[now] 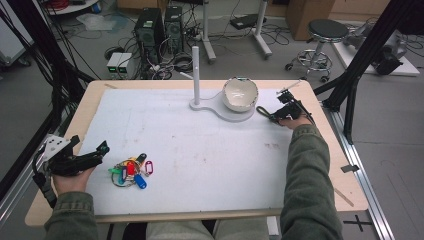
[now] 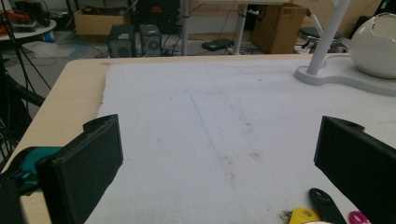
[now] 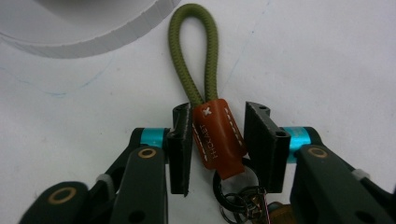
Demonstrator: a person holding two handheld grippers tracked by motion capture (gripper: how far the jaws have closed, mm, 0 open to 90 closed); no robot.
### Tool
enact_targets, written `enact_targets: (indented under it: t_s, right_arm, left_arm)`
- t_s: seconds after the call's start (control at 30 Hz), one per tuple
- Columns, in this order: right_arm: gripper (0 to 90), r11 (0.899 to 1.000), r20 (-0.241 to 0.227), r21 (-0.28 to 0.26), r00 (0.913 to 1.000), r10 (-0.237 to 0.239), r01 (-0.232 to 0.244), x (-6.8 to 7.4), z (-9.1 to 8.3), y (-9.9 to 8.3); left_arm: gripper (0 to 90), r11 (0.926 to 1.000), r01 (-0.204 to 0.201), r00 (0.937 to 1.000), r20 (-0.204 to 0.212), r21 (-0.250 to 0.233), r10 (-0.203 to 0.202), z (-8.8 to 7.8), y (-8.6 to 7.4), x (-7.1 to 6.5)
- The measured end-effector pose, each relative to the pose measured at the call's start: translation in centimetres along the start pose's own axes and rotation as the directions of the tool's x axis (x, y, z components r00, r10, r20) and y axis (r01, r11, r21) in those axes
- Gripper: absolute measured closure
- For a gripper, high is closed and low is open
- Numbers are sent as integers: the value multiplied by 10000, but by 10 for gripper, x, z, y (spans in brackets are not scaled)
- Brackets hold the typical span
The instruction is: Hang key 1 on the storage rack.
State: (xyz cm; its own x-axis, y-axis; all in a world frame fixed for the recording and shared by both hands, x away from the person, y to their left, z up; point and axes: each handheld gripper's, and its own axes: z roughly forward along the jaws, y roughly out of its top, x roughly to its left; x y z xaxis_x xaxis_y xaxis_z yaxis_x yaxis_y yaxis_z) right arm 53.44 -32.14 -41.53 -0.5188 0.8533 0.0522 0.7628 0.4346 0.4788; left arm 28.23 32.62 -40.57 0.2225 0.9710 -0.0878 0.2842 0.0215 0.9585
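Right gripper view looks straight down my right gripper [image 3: 218, 140] at a keychain strap [image 3: 217, 135] lying on the white mat [image 3: 327, 60]; its brown leather tab sits between my two black jaws, the left jaw touching the tab's edge, the right jaw just beside it with a thin gap showing, so the jaws are narrowed about the tab but not yet clamped on it; the olive cord loop [image 3: 194, 51] runs forward from the tab toward the rim of the white stand base [image 3: 84, 32]; dark metal rings hang at the tab's near end, low between the jaws. From the high view my right gripper [image 1: 280, 116] rests at the far right of the mat, just beside the stand base [image 1: 227, 114] that carries the white bowl [image 1: 240, 94] and the upright white post [image 1: 196, 75]. My left gripper [image 1: 102, 148] lies at the near left, its jaws spread wide and empty; the bunch of coloured key tags [image 1: 131, 170] lies just beside it on the mat.
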Motion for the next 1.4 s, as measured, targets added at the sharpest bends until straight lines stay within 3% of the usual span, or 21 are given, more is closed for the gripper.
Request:
enact_targets:
  t_s: [0.1, 0.3, 0.7, 1.03, 1.13, 1.4]
  right_arm:
    - [699, 10000, 114, 93, 9999, -20, 19, 2, -1, 1]
    - [762, 9977, 114, 163, 9978, 654, -656, 3, -4, 1]
    - [794, 9931, -104, -22, 9931, 1172, -1172, 3, -13, 1]
    - [793, 9877, -410, -531, 9886, 1452, -1472, 5, -40, -5]
    - [792, 9886, -330, -667, 9906, 1330, -1349, 9, -49, -6]
    - [792, 9818, -635, -1267, 9889, 1343, -1414, 21, -73, -5]
  left_arm:
    - [17, 10000, 8, 10000, 48, 3, -8, 0, 0, -1]
    - [17, 10000, 8, 9999, 110, 2, -8, 0, 0, -1]
    - [17, 10000, 59, 9999, 143, -52, -58, -1, 0, -1]
    - [17, 9997, 177, 9996, 199, -148, -174, -2, 1, 0]
    - [17, 9996, 208, 9995, 237, -167, -204, -2, 1, 0]
    - [17, 9989, 365, 9990, 265, -304, -357, -3, 1, 0]
